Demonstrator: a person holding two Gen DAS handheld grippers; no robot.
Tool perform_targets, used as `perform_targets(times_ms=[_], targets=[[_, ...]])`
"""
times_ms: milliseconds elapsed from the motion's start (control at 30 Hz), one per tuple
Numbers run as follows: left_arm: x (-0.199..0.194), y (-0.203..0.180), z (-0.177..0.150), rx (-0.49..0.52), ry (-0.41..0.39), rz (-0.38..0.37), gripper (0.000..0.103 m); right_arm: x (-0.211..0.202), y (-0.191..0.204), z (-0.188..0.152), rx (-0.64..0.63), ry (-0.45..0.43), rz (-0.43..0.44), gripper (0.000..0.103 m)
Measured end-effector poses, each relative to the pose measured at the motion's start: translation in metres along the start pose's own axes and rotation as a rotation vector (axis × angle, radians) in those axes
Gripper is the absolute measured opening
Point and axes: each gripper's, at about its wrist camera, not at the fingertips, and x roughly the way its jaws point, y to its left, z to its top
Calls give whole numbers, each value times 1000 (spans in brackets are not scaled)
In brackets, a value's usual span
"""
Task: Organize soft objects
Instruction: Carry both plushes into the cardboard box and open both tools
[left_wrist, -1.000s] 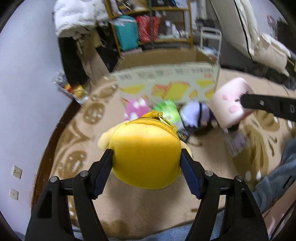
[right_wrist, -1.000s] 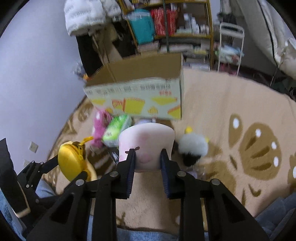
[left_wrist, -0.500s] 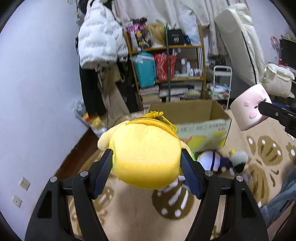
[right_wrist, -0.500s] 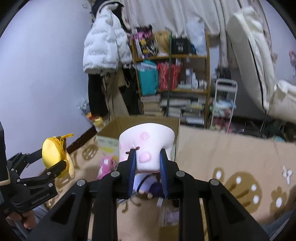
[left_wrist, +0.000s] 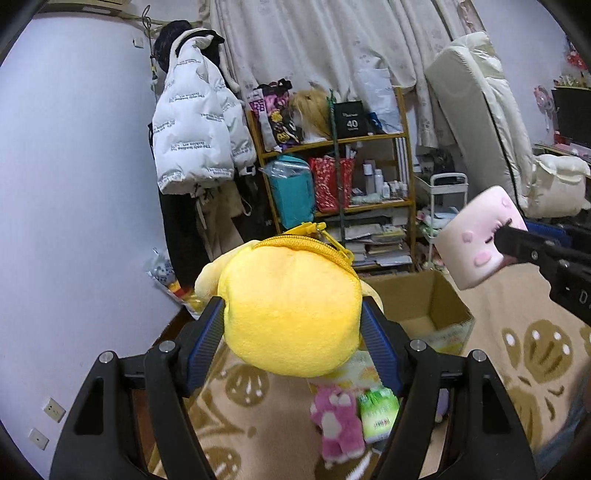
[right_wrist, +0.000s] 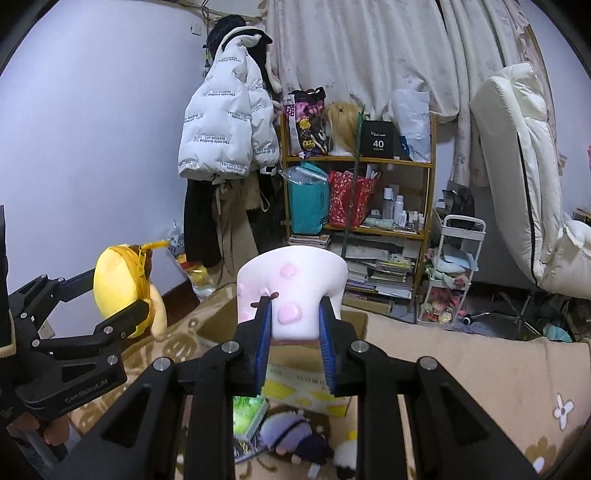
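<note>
The left tongs (left_wrist: 291, 325) are clamped on a round yellow plush pouch (left_wrist: 291, 306), their blue pads pressing its left and right sides. The pouch is held in the air above the patterned rug (left_wrist: 535, 350), its zipper (left_wrist: 310, 242) running along the top edge and its flat face turned toward the camera. Seen from the right wrist, the same pouch (right_wrist: 118, 288) shows edge-on: a thick disc standing upright, with the zipper pull pointing up and to the right.

The right tongs (right_wrist: 295, 325) are closed on a pink marshmallow-shaped plush (right_wrist: 291, 288), squeezing its near end so that the far end flares wide. Its long axis runs away from the camera, along the fingers. In the left wrist view the plush (left_wrist: 480, 240) appears from the side, tilted, with pink spots and an eyelash mark on its face, held aloft to the right of the pouch and well apart from it.

An open cardboard box (left_wrist: 424, 306) sits on the rug below and beyond both toys. The left view shows a pink plush toy (left_wrist: 336, 421) and a green packet (left_wrist: 380, 413) lying on the rug under the pouch. Only the right view shows a purple plush doll (right_wrist: 291, 435) on the rug before the box, and a hand (right_wrist: 33, 432) at the lower left gripping the left tool's handle.
</note>
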Motion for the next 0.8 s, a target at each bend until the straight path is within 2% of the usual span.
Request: perform_targets(times_ms=[300, 433, 800], targets=[[46, -4, 2, 23, 23, -38, 72, 41, -16, 1, 38, 10, 12, 25], [64, -8, -6, 12, 22, -27, 72, 55, -23, -8, 63, 21, 17, 25], [109, -7, -31, -34, 121, -102, 73, 102, -39, -42, 124, 122, 50, 25]])
